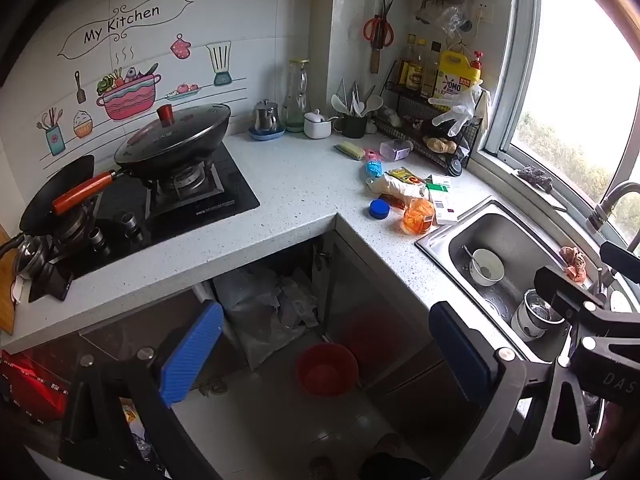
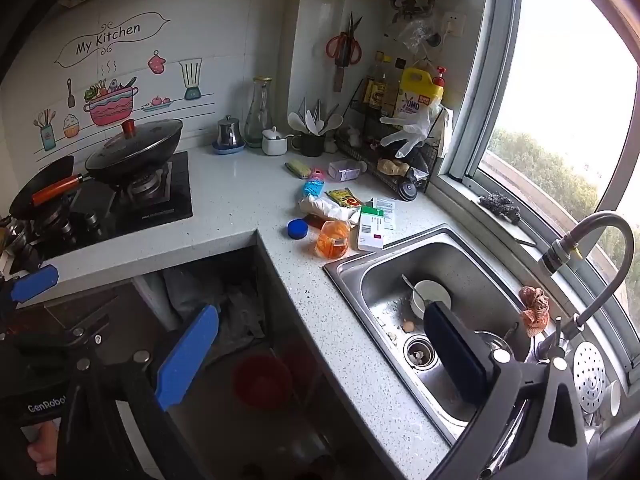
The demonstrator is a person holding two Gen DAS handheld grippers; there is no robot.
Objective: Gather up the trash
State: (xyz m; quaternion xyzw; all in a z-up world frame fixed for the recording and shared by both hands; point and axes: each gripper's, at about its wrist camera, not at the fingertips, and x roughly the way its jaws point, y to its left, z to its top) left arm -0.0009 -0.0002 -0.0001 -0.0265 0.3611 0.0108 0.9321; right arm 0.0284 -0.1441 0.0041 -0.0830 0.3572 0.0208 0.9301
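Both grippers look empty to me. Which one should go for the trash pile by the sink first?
Right, probably. The right gripper hangs open over the counter edge and sink, nearer the orange wrapper. The left gripper, also open, sits over the floor by the red bin.

Speckled, polished stone counter [image 2: 248, 196] meets a shiny steel sink [image 2: 476, 256]; glossy crinkled plastic wrappers [image 2: 334, 208] at its edge.

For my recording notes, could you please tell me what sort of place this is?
A home kitchen, most likely: a lidded wok sits on a gas hob, a steel sink holds a used bowl, and a wall sticker reads "My Kitchen".
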